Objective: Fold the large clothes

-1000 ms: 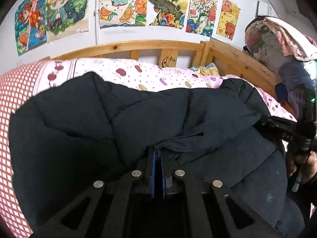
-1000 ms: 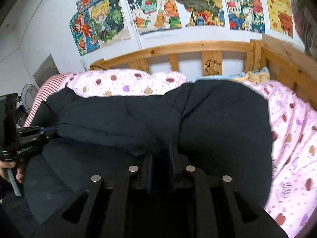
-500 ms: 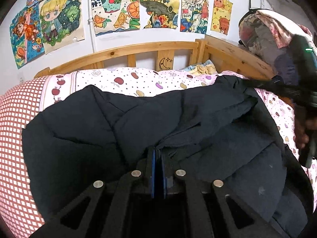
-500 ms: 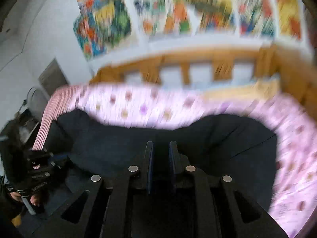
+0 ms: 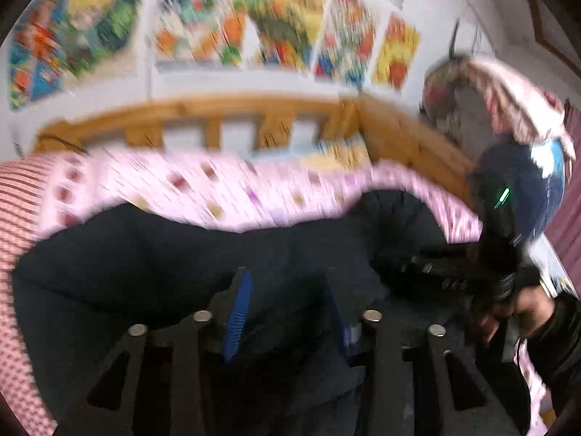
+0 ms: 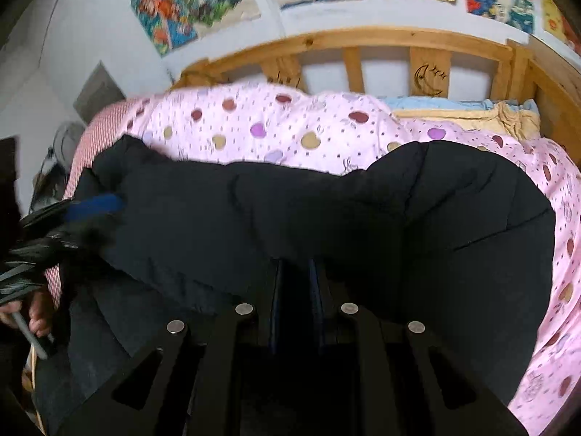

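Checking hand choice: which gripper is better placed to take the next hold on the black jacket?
Left. The left gripper is open over the black jacket, free to grasp; the right gripper looks clamped on the fold's edge.

Pink spotted quilt (image 6: 290, 127), wooden bed rail (image 6: 363, 41), cartoon posters (image 6: 189, 3).

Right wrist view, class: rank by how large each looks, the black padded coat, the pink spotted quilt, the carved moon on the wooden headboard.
1. black padded coat, though nearness to the camera inflates it
2. pink spotted quilt
3. carved moon
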`<state>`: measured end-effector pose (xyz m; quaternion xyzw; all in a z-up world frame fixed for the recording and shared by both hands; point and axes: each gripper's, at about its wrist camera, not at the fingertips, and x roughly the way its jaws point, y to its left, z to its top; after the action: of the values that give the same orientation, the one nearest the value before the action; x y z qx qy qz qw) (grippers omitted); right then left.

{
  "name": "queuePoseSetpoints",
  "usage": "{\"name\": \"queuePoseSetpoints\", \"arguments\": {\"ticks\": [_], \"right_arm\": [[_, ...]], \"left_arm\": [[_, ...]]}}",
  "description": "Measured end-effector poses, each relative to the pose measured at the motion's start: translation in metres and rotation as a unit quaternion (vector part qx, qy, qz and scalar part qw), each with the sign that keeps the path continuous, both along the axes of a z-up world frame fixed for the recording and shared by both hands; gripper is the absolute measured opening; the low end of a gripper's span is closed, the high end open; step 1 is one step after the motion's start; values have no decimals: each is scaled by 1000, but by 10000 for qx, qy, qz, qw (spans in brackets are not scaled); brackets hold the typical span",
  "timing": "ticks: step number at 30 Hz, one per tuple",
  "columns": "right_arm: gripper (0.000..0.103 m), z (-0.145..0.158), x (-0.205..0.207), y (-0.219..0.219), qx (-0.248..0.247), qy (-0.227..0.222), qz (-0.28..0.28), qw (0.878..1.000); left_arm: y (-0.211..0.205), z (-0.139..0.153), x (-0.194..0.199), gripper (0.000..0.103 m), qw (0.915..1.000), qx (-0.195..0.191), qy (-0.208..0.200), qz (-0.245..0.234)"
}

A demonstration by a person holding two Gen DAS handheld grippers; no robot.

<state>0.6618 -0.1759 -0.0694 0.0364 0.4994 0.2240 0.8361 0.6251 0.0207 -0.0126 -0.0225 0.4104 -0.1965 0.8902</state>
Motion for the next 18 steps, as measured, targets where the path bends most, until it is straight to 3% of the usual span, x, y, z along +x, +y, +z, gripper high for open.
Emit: {"name": "queuePoseSetpoints", "arguments": {"ticks": [3,7,14,18], "right_arm": [[14,-9,7,5,-359,302,276,9985],[14,-35,9,24,-942,286,614,9932],[11,-80,12,17,-313,206,122,9992],[11,-77,-7,17,-235,-316,-11,9992]], "left_arm": [[-16,-32,17,25,9966,638,485,-188],[-17,-56,25,21,9948,669,742,-193],[-25,-91,32,18,9926,970,723,-124],[-31,-89,21,18,9935,1039,457,-102]]}}
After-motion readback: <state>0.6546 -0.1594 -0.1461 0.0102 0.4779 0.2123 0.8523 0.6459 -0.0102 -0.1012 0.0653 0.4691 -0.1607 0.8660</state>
